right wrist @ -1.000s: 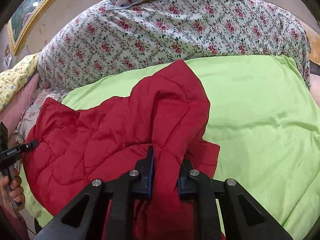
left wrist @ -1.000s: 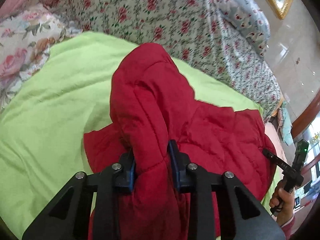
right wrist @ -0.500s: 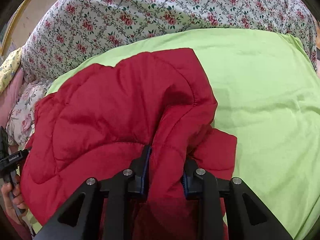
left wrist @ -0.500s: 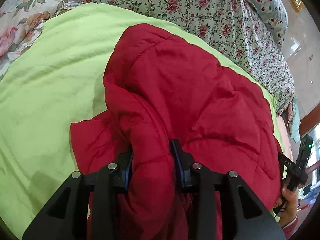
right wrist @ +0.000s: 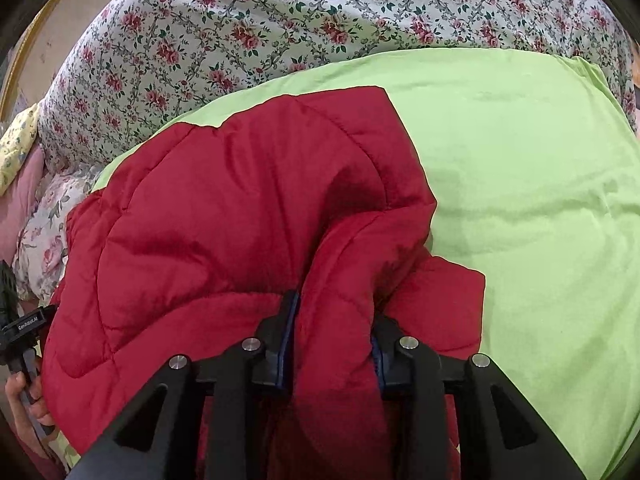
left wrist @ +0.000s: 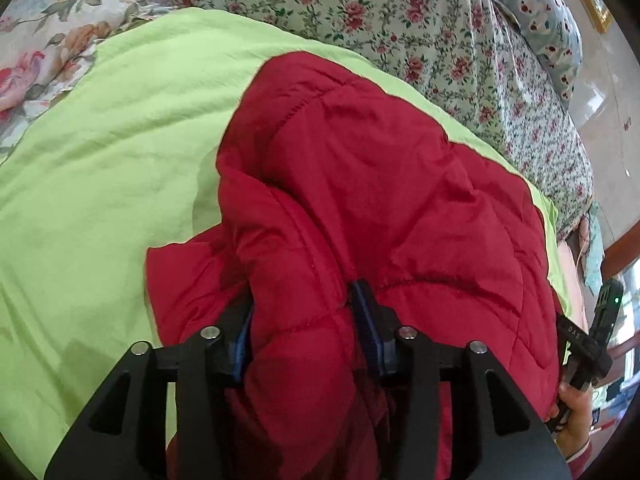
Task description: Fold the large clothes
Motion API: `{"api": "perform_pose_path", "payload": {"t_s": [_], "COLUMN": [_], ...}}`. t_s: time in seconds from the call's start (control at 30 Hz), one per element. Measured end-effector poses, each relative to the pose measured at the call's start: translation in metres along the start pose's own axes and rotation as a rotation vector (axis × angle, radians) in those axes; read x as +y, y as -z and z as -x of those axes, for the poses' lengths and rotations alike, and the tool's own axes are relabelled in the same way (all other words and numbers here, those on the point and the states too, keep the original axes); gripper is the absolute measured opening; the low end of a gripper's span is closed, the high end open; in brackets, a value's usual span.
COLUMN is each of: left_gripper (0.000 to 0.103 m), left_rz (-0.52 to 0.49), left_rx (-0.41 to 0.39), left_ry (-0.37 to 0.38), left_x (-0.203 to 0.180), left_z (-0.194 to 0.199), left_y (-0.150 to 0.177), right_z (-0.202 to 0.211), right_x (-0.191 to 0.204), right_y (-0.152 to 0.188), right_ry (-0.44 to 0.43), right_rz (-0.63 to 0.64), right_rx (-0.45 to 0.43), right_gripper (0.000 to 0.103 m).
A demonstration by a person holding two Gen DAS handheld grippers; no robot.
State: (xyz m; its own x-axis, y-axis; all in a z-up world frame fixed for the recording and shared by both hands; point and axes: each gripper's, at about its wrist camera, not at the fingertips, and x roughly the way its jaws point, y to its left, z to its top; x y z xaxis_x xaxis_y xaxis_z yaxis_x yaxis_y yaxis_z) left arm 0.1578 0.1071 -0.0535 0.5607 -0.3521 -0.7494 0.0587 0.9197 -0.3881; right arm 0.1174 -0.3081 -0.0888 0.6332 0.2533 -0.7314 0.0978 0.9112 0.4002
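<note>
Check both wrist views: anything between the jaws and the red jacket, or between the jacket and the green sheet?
Nothing visible. The red jacket bunches directly between the jaws of the left gripper and right gripper, which have just been opening. It lies straight on the green sheet.

The left hand-held gripper [left wrist: 304, 312] is pointing steeply downward, its jaws having just been opening, red padded fabric bulging between them. The right hand-held gripper [right wrist: 334, 328] is angling down likewise, jaws also just widening around a fabric fold. A hand [left wrist: 574, 412] is gripping its handle.

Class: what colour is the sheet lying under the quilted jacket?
Lime green sheet under the red quilted jacket; clearest in the right wrist view.
</note>
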Motion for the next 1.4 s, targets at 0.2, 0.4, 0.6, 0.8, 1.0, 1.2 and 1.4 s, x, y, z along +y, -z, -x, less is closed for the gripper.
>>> {"api": "perform_pose_path", "payload": {"t_s": [0.2, 0.4, 0.6, 0.8, 1.0, 1.2, 1.4], "left_gripper": [0.08, 0.083, 0.088, 0.088, 0.088, 0.088, 0.088], "left_rz": [0.004, 0.004, 0.018, 0.024, 0.027, 0.04, 0.002], "left_rx": [-0.054, -0.043, -0.061, -0.073, -0.093, -0.109, -0.133], "left_ry": [-0.057, -0.075, -0.098, -0.102, -0.11, -0.098, -0.121], "left_x": [-0.003, -0.002, 0.0, 0.004, 0.011, 0.018, 0.015], "left_z": [0.015, 0.014, 0.025, 0.035, 0.047, 0.065, 0.084], "left_y": [0.005, 0.007, 0.012, 0.019, 0.025, 0.038, 0.059], "right_z": [0.001, 0.004, 0.024, 0.038, 0.05, 0.064, 0.089], "right_x": [0.001, 0.002, -0.003, -0.005, -0.004, -0.002, 0.008], "right_y": [0.003, 0.004, 0.007, 0.017, 0.026, 0.038, 0.058], "right_ry": [0.004, 0.012, -0.013, -0.002, 0.0, 0.008, 0.047], "right_rz": [0.004, 0.006, -0.016, -0.005, 0.007, 0.035, 0.101], "right_rx": [-0.013, -0.017, -0.033, -0.052, -0.066, -0.079, -0.112], "right_gripper": [0.033, 0.035, 0.067, 0.08, 0.08, 0.08, 0.081]}}
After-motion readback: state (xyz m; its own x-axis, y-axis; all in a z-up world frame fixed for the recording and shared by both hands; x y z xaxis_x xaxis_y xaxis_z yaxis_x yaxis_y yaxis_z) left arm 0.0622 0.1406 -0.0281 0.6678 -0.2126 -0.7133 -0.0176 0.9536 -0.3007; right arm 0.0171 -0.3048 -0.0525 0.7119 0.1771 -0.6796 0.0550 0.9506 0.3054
